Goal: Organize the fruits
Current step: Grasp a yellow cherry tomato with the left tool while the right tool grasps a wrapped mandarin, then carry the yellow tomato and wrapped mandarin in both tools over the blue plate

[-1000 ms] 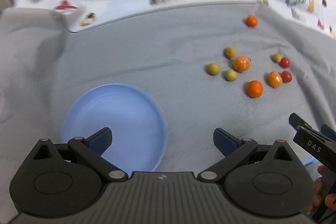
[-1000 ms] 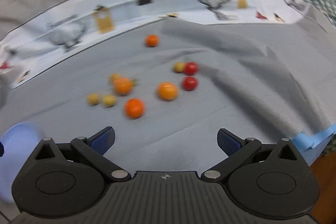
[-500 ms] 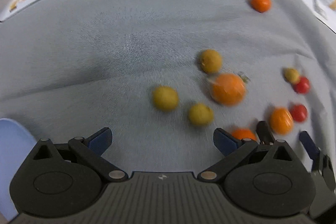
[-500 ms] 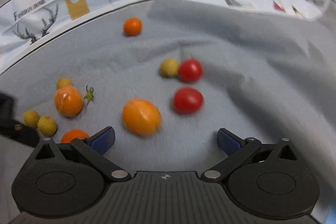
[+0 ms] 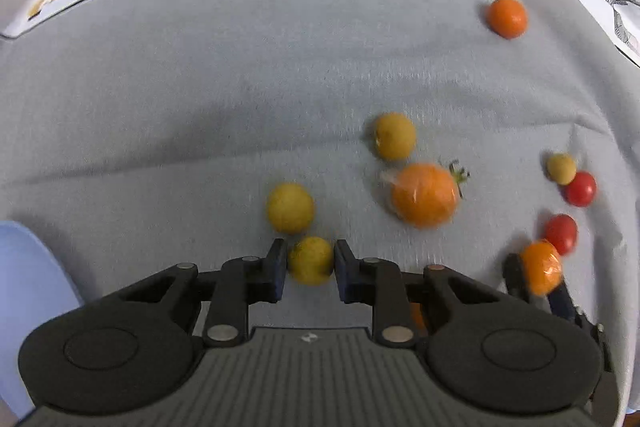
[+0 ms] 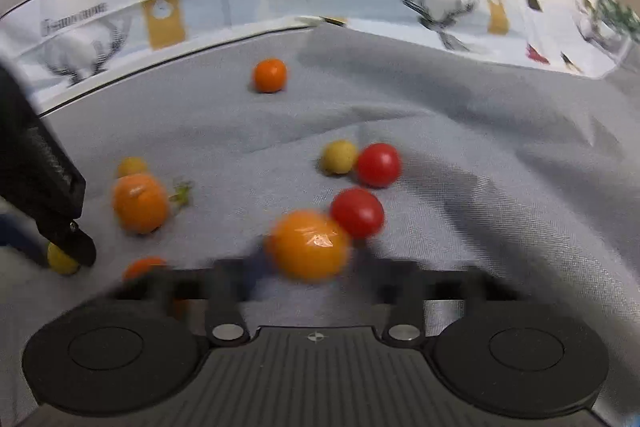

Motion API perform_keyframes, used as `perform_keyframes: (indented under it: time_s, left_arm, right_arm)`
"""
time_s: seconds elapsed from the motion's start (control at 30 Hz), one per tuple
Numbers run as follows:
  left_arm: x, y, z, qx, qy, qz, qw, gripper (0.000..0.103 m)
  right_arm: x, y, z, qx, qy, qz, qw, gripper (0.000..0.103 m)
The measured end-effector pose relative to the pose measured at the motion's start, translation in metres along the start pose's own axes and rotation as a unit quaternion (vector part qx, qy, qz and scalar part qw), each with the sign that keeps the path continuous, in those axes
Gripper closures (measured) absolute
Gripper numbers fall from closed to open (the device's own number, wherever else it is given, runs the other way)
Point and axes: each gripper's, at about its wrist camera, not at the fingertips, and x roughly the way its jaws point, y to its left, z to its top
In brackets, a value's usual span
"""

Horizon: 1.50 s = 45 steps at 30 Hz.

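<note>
Low in the frame, the left gripper (image 5: 311,261) pinched a yellow fruit (image 5: 310,259); the right gripper (image 6: 310,267) closed blurrily around a wrapped orange (image 6: 310,245). Either round fruit might squirt loose.

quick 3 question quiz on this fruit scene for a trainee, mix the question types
1. True or false: the left gripper has its fingers on either side of a small yellow fruit.
2. How many red tomatoes lie on the grey cloth?
3. The wrapped orange fruit sits between the fingers of which gripper: A left, B right?

Key: 1 true. 2 two, one and another. 3 B.
</note>
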Motion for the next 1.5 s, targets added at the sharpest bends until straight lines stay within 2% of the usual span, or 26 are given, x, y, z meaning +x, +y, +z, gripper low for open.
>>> perform_keyframes:
  time_s: [0.1, 0.27, 0.43, 0.53, 0.63, 0.8, 0.93, 1.1, 1.27, 1.5]
  left_arm:
    - [-0.009, 0.012, -0.008, -0.008, 0.003, -0.016, 0.9998, 0.075]
    - [-0.037, 0.026, -0.014, -0.007, -0.011, -0.02, 0.9997, 0.075]
    - [-0.085, 0.044, -0.034, 0.003, -0.03, -0.031, 0.9991, 0.075]
    - [-0.118, 0.064, -0.059, 0.006, -0.037, -0.041, 0.9985, 0.075]
    - [-0.148, 0.094, -0.091, 0.006, -0.044, -0.04, 0.9982, 0.075]
    - [-0.189, 0.159, -0.152, -0.018, -0.05, -0.03, 0.9981, 0.075]
    - [-0.203, 0.206, -0.192, -0.044, -0.046, -0.027, 0.9976, 0.075]
    - [-0.213, 0.248, -0.233, -0.066, -0.057, -0.022, 0.996, 0.075]
    - [-0.226, 0.276, -0.262, -0.074, -0.089, -0.001, 0.9932, 0.075]
    - [-0.239, 0.292, -0.278, -0.074, -0.123, 0.017, 0.9895, 0.075]
  right_arm:
    - [-0.002, -0.005, 0.002, 0.012, -0.002, 0.008, 1.0, 0.063]
    - [-0.009, -0.021, 0.004, 0.035, -0.011, -0.017, 0.999, 0.063]
    - [-0.047, -0.032, 0.013, 0.045, -0.028, -0.028, 0.998, 0.063]
    - [-0.088, -0.032, 0.015, 0.046, -0.034, -0.006, 0.998, 0.063]
    - [-0.134, -0.024, 0.006, 0.043, -0.023, 0.034, 0.998, 0.063]
    - [-0.197, 0.006, -0.019, 0.013, 0.019, 0.109, 0.994, 0.063]
    - [-0.235, 0.04, -0.032, -0.021, 0.041, 0.163, 0.986, 0.063]
    - [-0.275, 0.077, -0.034, -0.061, 0.032, 0.197, 0.978, 0.063]
    - [-0.307, 0.103, -0.036, -0.093, 0.021, 0.209, 0.973, 0.063]
    - [-0.335, 0.128, -0.042, -0.133, 0.012, 0.213, 0.968, 0.063]
